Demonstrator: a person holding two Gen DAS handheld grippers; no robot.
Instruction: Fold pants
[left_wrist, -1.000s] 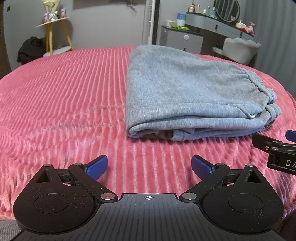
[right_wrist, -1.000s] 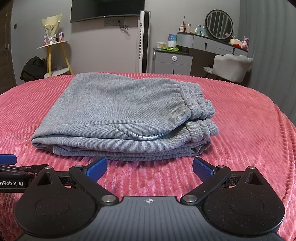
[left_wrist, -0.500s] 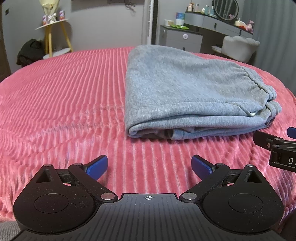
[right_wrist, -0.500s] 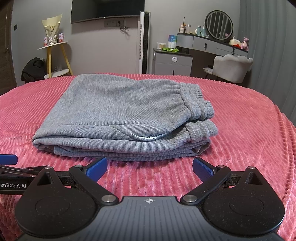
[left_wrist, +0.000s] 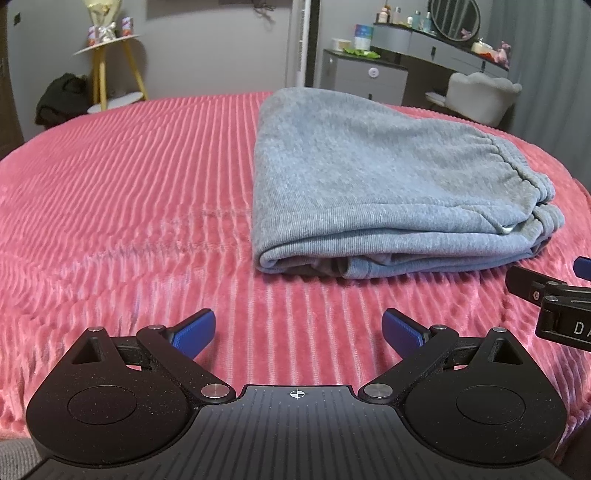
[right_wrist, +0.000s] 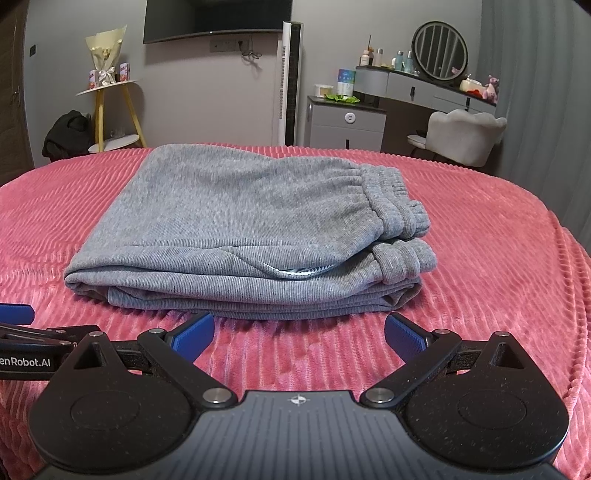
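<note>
Grey sweatpants (left_wrist: 376, 184) lie folded in a flat stack on the pink ribbed bedspread (left_wrist: 129, 206), with the elastic waistband at the right end. They also show in the right wrist view (right_wrist: 243, 225). My left gripper (left_wrist: 298, 330) is open and empty, low over the bedspread, short of the stack's near left corner. My right gripper (right_wrist: 299, 334) is open and empty, just in front of the stack's near edge. Each gripper shows at the edge of the other's view.
Beyond the bed stand a yellow-legged side table (right_wrist: 110, 110), a grey dresser (right_wrist: 347, 122) with a round mirror, a white chair (right_wrist: 465, 136) and a tall white tower unit (right_wrist: 290, 81). The bed's right edge (right_wrist: 569, 280) drops off near the right gripper.
Both grippers have lifted slightly and drawn back a little from the stack. The pants have not moved.
</note>
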